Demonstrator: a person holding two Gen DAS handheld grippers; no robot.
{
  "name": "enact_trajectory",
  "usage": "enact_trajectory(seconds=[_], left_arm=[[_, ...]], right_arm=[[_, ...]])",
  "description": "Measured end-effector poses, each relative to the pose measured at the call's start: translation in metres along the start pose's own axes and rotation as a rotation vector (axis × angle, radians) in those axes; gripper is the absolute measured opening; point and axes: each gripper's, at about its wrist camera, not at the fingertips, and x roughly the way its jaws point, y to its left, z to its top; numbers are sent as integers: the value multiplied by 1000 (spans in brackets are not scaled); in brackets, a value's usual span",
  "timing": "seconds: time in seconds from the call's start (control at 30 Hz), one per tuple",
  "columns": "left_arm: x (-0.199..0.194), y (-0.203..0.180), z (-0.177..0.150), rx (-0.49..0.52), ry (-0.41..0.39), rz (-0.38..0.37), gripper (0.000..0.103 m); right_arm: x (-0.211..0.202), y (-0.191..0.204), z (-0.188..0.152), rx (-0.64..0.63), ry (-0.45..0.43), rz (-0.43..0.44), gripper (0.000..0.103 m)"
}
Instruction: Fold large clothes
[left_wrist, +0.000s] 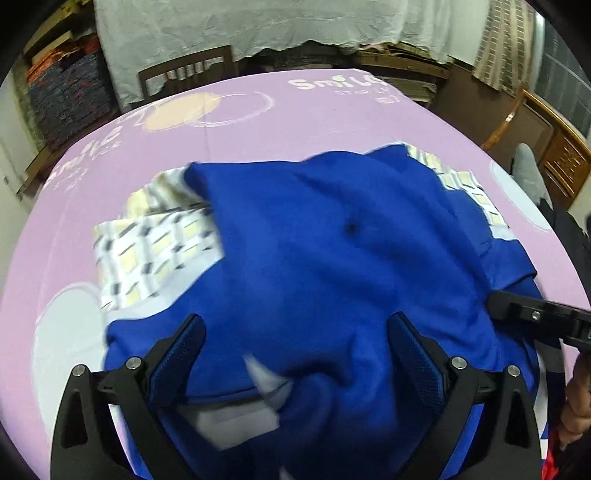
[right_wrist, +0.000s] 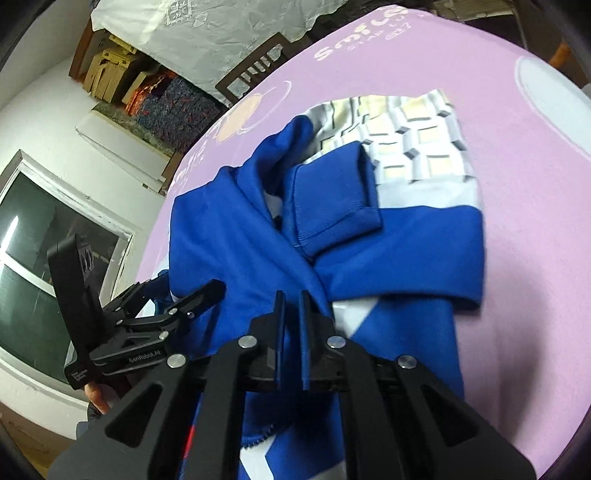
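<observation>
A large blue garment (left_wrist: 325, 251) with white panels and a yellow-and-grey check part (left_wrist: 147, 251) lies bunched on the pink table cover (left_wrist: 295, 122). My left gripper (left_wrist: 297, 330) hovers just over its near part, jaws wide open with nothing between them. In the right wrist view a blue sleeve cuff (right_wrist: 332, 206) lies folded across the garment's (right_wrist: 229, 229) body. My right gripper (right_wrist: 291, 299) is shut, a narrow slit between its fingers, and the blue cloth gathers into that slit. Its tip (left_wrist: 493, 302) rests on the garment's right side. The left gripper (right_wrist: 177, 295) stands beside it.
A wooden chair (left_wrist: 188, 74) stands behind the table's far edge. Carved wooden furniture (left_wrist: 561, 158) is at the right, stacked boxes and bundles (right_wrist: 177, 99) at the back left. A window (right_wrist: 44, 258) is to the left. A hand (left_wrist: 576, 413) holds the right gripper.
</observation>
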Motion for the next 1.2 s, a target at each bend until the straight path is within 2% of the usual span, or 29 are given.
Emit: enact_trajectory(seconds=[0.1, 0.13, 0.27, 0.3, 0.37, 0.47, 0.57, 0.7, 0.93, 1.1, 1.2], left_arm=[[-21, 12, -6, -30, -31, -10, 100], [-30, 14, -10, -31, -44, -11, 100], [-61, 23, -37, -25, -81, 18, 100], [-65, 24, -44, -24, -81, 21, 100], [-71, 28, -58, -25, -75, 26, 100], [-75, 38, -75, -48, -54, 14, 100], [-79, 55, -89, -98, -35, -7, 100], [-82, 78, -98, -156, -26, 1, 100], [-78, 106, -113, -239, 15, -129, 100], [-70, 104, -100, -227, 26, -217, 99], [-64, 99, -90, -215, 41, -238, 99]], right_arm=[[-14, 3, -9, -15, -36, -36, 9], [-22, 6, -13, -31, -47, -35, 13], [-44, 22, -31, -83, -62, 13, 18], [-49, 27, -37, -99, -63, 21, 21], [-57, 34, -47, -124, -66, 28, 33], [-71, 37, -57, -142, -88, 18, 40], [-82, 31, -60, -128, -110, -6, 45], [-94, 9, -67, -65, -117, -17, 46], [-103, -29, -81, 14, -95, -41, 53], [-98, -43, -80, 68, -73, -4, 53], [-91, -44, -71, 78, -58, 31, 53]])
